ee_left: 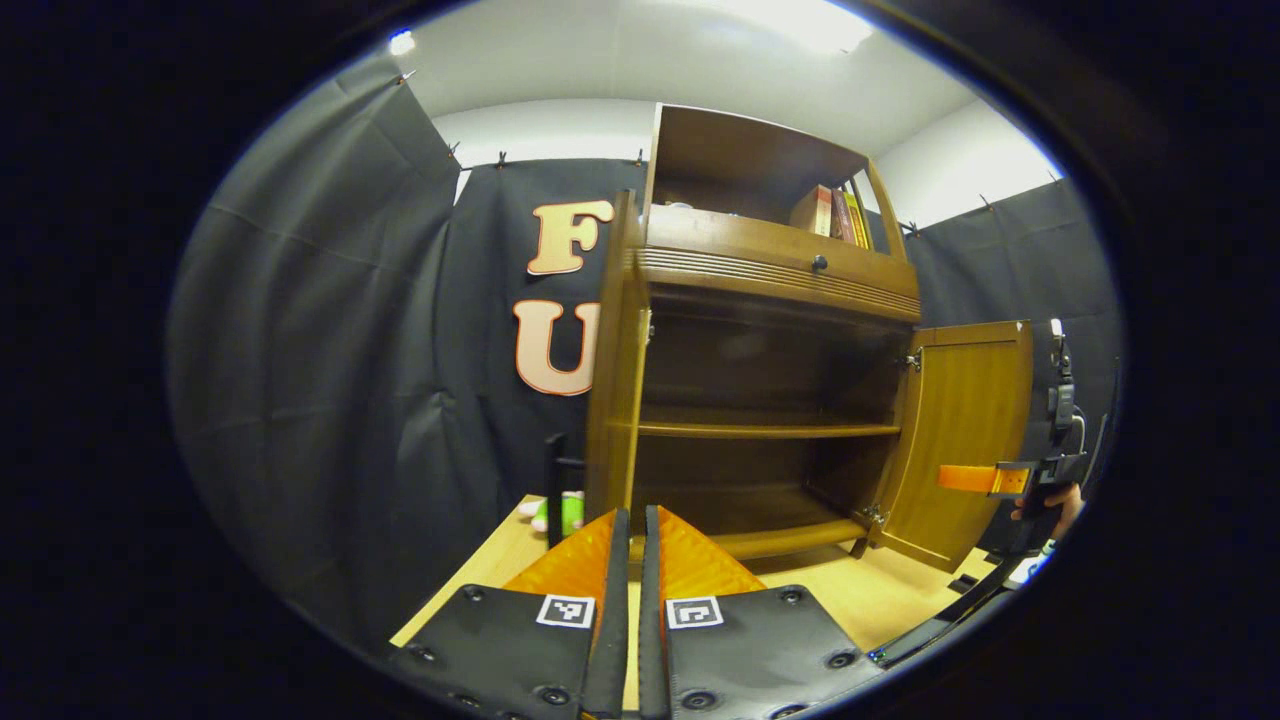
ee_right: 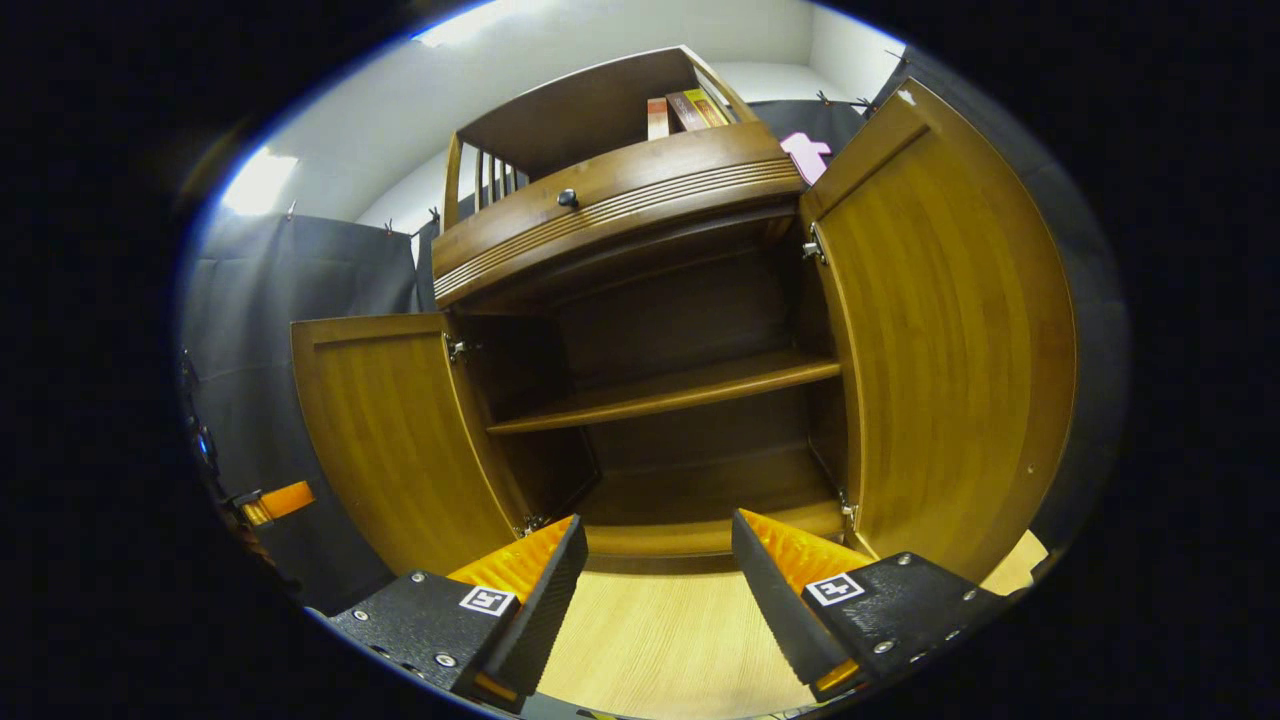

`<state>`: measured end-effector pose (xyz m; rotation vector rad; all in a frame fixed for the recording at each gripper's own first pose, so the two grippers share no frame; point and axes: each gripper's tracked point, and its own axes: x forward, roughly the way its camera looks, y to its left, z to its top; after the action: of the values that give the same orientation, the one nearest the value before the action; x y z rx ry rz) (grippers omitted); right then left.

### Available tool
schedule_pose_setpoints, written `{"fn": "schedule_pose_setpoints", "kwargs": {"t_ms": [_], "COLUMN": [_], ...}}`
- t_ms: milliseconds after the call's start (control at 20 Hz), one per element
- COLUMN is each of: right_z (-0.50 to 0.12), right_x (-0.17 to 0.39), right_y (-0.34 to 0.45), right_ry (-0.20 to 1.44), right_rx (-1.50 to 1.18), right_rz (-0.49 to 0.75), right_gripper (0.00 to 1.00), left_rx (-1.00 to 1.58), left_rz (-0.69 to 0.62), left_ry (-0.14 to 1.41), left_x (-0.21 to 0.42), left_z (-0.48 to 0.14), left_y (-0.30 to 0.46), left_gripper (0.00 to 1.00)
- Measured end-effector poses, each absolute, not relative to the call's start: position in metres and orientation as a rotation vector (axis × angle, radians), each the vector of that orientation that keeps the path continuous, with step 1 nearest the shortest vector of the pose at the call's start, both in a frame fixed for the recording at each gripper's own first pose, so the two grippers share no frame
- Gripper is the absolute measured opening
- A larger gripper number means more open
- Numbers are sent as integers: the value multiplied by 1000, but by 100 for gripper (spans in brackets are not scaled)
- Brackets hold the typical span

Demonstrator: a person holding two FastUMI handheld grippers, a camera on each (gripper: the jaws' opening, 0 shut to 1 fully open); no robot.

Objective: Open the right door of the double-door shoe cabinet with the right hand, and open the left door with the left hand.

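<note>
both brown wooden cabinet doors [ee_right: 940, 330] stand swung wide (task looks done); left tool [ee_left: 633, 560] pressed together on nothing, right tool [ee_right: 660, 585] spread, lower centre.

A light wooden tabletop [ee_left: 880, 600] carries a tall brown wooden shoe cabinet [ee_left: 770, 400], standing with both doors swung open. Near the cabinet's left side, a green-and-pink soft toy [ee_left: 560, 512] lies on the table.

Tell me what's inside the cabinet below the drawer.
With both doors open, the cabinet shows one bare shelf and a bare bottom board. No shoes are visible. The dark back corners are hard to make out.
</note>
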<state>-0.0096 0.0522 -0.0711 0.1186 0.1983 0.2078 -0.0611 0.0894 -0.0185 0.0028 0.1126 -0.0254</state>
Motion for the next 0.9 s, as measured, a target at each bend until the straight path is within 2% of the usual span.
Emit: {"fn": "schedule_pose_setpoints", "kwargs": {"t_ms": [150,250,350,450,550,600,800,850,900], "right_z": [-65,-63,-62,-62,-62,-61,-63,-64,-64], "right_x": [-17,-25,-35,-42,-49,-51,-54,-55,-54], "right_y": [31,17,5,-2,-6,-9,-12,-12,-12], "right_ry": [181,172,169,166,162,155,161,161,157], "right_rx": [100,92,80,65,43,29,13,11,5], "right_rz": [195,180,161,153,151,146,146,150,150], "right_gripper": [90,90,90,90,90,90,90,90,90], "left_rx": [-58,-45,2,38,52,48,38,31,26], "left_rz": [-70,-50,-6,-11,-15,-24,-14,-7,0], "left_ry": [90,82,66,65,72,68,63,64,57], "left_x": [-33,-16,-1,8,13,14,18,17,17], "left_z": [-20,-28,-33,-42,-51,-52,-57,-57,-55], "left_y": [32,11,-2,-21,-34,-40,-43,-43,-41], "left_gripper": [12,12,5,19,29,36,79,77,80]}}
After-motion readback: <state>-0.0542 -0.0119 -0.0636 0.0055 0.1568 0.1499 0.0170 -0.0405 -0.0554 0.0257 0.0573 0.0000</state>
